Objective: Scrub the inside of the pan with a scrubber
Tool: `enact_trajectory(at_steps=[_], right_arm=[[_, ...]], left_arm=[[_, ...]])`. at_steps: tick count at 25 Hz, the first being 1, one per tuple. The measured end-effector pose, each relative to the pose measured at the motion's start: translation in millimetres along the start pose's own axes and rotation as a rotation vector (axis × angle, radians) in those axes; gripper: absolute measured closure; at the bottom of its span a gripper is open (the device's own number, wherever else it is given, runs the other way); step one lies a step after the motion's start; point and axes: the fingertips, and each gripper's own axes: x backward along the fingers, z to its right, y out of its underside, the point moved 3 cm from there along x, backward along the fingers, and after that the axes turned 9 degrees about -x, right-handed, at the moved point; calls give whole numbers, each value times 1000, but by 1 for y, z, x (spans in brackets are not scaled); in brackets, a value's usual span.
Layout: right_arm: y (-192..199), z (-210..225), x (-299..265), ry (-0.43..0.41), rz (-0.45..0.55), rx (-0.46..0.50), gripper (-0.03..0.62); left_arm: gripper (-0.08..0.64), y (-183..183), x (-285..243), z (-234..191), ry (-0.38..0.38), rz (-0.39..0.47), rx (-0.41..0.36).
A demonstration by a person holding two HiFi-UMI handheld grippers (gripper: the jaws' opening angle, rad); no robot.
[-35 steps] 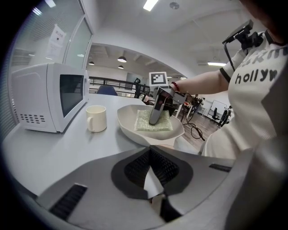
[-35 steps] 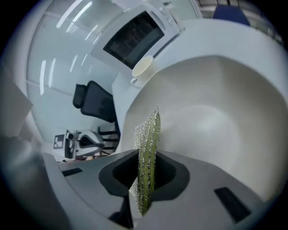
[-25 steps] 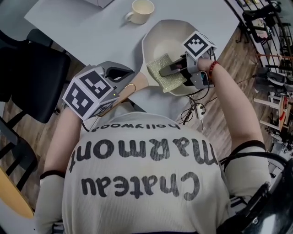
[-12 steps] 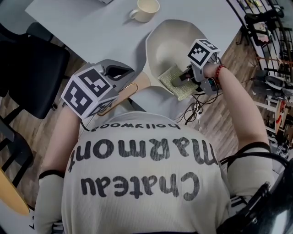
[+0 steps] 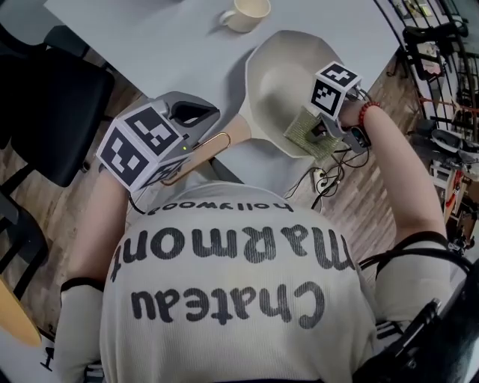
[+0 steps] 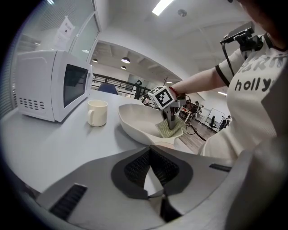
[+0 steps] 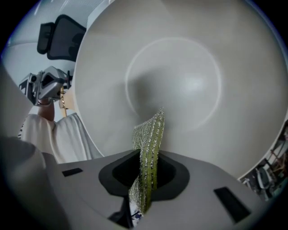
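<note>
Scrubbing step under way: right gripper [image 7: 145, 179] clamped on green scrubber [image 7: 150, 148] at pan's [image 7: 180, 67] near rim, left gripper [image 6: 150, 173] closed on pan's handle [image 5: 217, 143]; next move likely needs sweeping toward pan's centre.

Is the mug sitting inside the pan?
No, the mug stands on the table beside the pan, apart from it.

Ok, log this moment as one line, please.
phase: scrubbing | right tongs: shut on scrubber, at near inner wall of pan | left tongs: shut, by pan handle | mug: beyond pan
</note>
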Motion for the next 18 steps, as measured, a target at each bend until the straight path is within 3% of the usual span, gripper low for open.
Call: enact_trajectory(at_steps=[8, 14, 18], right_arm=[[-7, 81, 24, 431, -100, 50, 540], [-31, 112, 52, 739, -43, 91, 540], [-39, 119, 68, 860, 43, 142, 540]], left_arm=[[555, 14, -2, -9, -60, -18, 38], [555, 21, 25, -26, -182, -27, 67], [555, 19, 47, -29, -317, -27, 91]])
